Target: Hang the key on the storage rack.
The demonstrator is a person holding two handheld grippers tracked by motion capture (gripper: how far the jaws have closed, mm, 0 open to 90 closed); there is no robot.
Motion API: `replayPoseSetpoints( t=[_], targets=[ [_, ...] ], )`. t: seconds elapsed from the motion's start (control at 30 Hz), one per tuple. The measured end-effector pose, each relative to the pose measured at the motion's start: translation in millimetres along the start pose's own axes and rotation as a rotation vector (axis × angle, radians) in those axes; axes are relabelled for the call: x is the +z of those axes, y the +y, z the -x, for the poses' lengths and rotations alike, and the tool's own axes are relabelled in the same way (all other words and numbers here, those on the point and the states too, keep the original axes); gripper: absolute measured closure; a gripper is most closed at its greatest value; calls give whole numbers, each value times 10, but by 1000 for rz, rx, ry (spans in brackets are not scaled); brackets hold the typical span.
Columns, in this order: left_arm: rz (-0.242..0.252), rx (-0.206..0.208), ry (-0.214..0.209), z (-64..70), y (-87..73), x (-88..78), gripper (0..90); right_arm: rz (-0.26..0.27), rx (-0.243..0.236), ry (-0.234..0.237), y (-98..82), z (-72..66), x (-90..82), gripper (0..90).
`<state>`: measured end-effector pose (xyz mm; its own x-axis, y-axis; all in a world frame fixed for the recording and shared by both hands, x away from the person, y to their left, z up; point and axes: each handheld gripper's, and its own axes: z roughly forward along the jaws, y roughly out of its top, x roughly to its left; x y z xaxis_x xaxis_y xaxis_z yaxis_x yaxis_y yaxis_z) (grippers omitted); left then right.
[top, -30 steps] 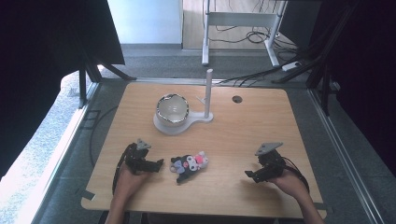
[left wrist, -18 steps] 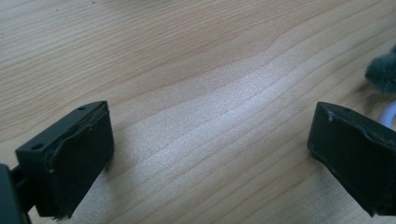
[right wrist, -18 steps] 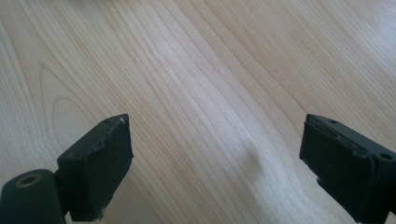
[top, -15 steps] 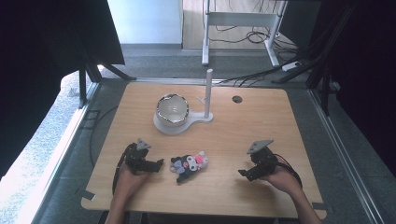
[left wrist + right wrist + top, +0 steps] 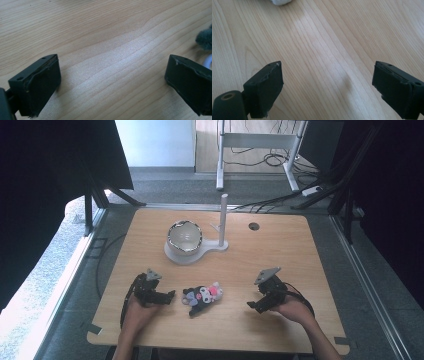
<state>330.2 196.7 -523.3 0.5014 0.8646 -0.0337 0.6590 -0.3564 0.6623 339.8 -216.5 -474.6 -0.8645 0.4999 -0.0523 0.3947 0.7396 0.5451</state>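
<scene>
Near the surface's front edge, the plush toy [image 5: 202,296] looks soft and light; squeeze its middle. Both grippers' jaws stand wide, holding nothing.

Daylit table [image 5: 280,255] with soft glare; dark surroundings, slight blur.

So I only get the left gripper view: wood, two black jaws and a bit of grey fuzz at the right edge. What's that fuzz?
Observer: A small plush toy, black and pink, lying on the table just beside the left gripper.
Operator: Anything else on the table?
Observer: A shiny bowl on a white stand with an upright post, at the far side.
Operator: And the other hand?
Observer: The right gripper is open, on the toy's other side, not touching it.
</scene>
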Motion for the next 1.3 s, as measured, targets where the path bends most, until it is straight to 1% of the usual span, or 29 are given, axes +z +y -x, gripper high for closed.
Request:
replayPoseSetpoints(
  t=[0.4,0.67,0.77,1.13,1.17,1.2,1.3],
  targets=[
    [0,0,0,0,0,0,4,0,-48,27,211,-72,116,102],
    [0,0,0,0,0,0,4,-4,-91,50,362,-117,196,102],
    [0,1,0,0,0,0,3,-9,-102,57,420,-125,229,102],
    [0,0,0,0,0,-1,4,-33,-145,105,644,-133,370,104],
    [0,0,0,0,0,-1,4,-33,-145,105,644,-133,370,104],
    [0,0,0,0,0,0,4,-39,-157,109,690,-137,396,104],
    [4,-4,0,2,0,2,4,-57,-180,116,756,-151,435,104]
  ],
)
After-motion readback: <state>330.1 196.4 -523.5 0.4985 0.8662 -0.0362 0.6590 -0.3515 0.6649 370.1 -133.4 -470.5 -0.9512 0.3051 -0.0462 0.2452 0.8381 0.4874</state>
